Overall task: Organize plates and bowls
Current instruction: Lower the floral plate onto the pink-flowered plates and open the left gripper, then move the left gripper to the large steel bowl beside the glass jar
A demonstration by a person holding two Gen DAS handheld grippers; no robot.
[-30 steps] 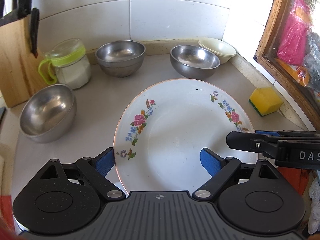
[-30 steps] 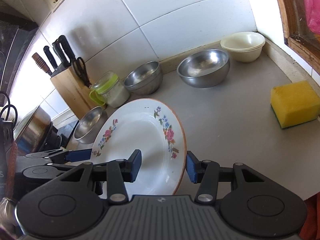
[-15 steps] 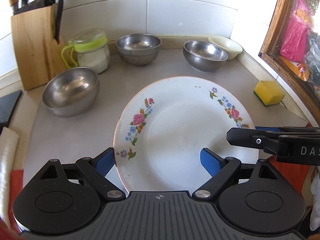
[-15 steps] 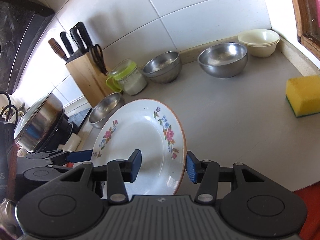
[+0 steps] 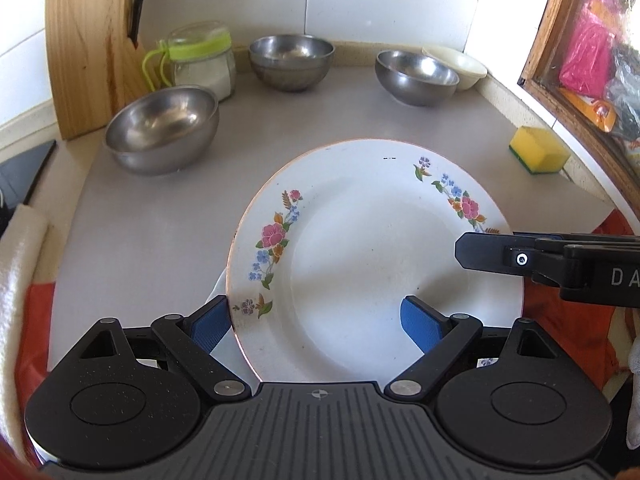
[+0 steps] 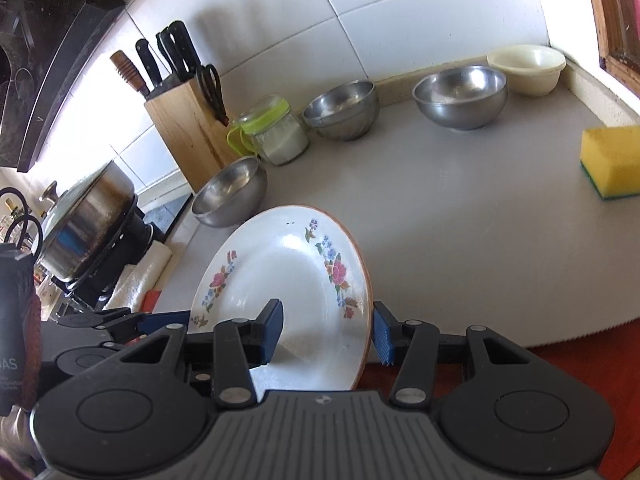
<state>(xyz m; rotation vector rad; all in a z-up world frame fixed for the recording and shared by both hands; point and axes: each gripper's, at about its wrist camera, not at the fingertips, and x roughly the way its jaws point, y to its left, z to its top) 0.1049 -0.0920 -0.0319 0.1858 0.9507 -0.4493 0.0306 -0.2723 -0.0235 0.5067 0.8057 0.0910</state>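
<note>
The left wrist view looks down, close over a white flower-patterned plate (image 5: 380,256), toward the tiled back wall. The right wrist view faces the same wall from the plate's (image 6: 288,280) right edge. Both share the grey desk (image 5: 320,120) (image 6: 460,220).

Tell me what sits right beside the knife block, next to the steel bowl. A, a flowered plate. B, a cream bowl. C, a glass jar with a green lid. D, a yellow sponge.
C: the glass jar with a green lid stands next to the knife block, just behind the nearest steel bowl; the sponge and the cream bowl are far off near the window side.
</note>
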